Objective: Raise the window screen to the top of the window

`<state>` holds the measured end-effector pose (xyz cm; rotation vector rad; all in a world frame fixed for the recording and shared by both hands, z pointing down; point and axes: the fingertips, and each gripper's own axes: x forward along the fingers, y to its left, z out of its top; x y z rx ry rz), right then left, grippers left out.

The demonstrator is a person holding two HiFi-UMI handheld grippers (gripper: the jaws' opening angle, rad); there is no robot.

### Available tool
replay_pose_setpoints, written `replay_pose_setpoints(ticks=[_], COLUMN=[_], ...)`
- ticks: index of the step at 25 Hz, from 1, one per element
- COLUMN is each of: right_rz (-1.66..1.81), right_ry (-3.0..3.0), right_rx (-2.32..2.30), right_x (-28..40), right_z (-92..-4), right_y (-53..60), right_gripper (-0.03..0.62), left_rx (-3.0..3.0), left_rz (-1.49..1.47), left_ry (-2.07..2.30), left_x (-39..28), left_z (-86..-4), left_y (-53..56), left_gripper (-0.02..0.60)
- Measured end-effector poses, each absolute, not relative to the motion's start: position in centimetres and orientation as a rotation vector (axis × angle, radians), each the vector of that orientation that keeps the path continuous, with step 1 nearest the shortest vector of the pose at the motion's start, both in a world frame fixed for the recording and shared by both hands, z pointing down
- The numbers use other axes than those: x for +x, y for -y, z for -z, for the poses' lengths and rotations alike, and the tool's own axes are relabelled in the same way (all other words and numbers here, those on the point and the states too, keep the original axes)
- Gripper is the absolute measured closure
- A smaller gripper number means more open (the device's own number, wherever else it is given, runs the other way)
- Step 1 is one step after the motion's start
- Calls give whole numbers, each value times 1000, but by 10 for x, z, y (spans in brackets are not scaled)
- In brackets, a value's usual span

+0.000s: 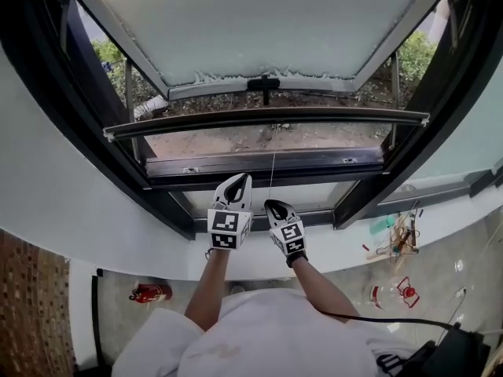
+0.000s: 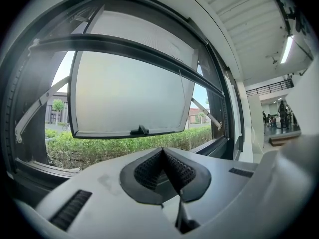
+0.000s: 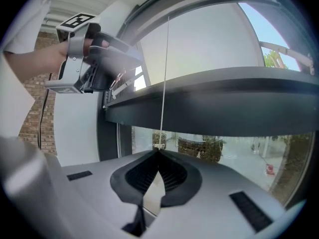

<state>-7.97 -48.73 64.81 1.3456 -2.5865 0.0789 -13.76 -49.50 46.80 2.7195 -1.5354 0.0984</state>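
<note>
The window screen's dark bottom bar spans the frame partway up the opening; it also shows as the bottom bar and the bottom bar. From it a thin pull cord hangs straight down. My right gripper is shut on the end of that pull cord, which runs into the closed tips of my right gripper. Just left of it my left gripper is shut and empty. In its own view my left gripper shows pads pressed together, and it also appears as the left gripper in the right gripper view.
The frosted outer sash is swung outward, its black handle at the lower edge. A hedge grows outside. On the floor lie a red extinguisher, scattered tools and a dark bag.
</note>
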Motion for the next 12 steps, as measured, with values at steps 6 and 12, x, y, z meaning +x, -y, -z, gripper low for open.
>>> replay_pose_setpoints(ticks=[6, 12], right_rz=[-9, -11], right_ry=[2643, 2671], right_rx=[1360, 1376], right_x=[-84, -80], right_z=[-619, -609], right_y=[491, 489], right_gripper=[592, 592], left_rx=[2731, 2741], left_rz=[-84, -60], left_ry=[1525, 1516], left_x=[-131, -127], left_z=[-464, -460], left_y=[498, 499], left_gripper=[580, 580])
